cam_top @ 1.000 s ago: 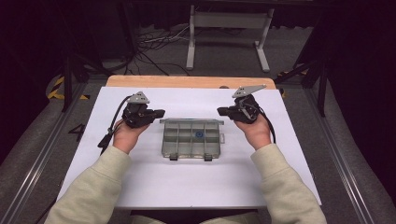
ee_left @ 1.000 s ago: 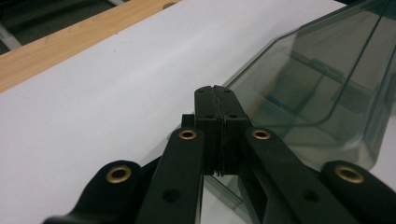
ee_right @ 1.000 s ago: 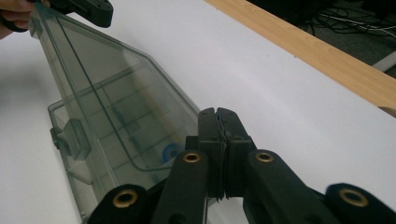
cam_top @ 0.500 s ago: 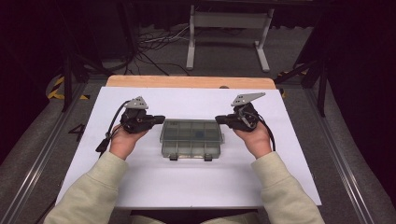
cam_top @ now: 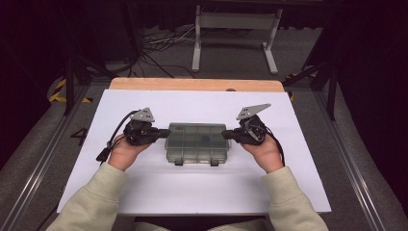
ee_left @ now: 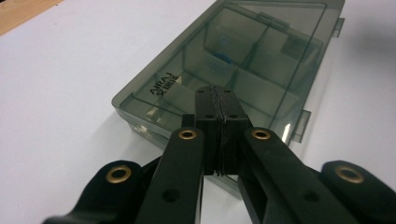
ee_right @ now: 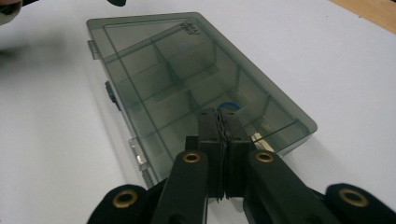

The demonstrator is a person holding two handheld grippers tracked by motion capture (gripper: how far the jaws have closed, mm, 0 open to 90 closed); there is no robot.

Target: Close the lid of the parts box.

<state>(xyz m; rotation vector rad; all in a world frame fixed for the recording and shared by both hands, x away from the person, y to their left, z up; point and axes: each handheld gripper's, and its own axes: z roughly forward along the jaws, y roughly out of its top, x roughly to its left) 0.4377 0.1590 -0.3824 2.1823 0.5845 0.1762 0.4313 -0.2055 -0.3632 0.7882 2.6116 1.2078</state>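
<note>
While both sets of jaws pressed together, compartment box (cam_top: 197, 142) between left gripper (cam_top: 166, 133) and right gripper (cam_top: 226, 135).

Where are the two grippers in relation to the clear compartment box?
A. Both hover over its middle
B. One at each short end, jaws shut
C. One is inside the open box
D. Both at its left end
B: the left gripper is at the left end of the compartment box and the right gripper at its right end, each with jaws pressed together.
</note>
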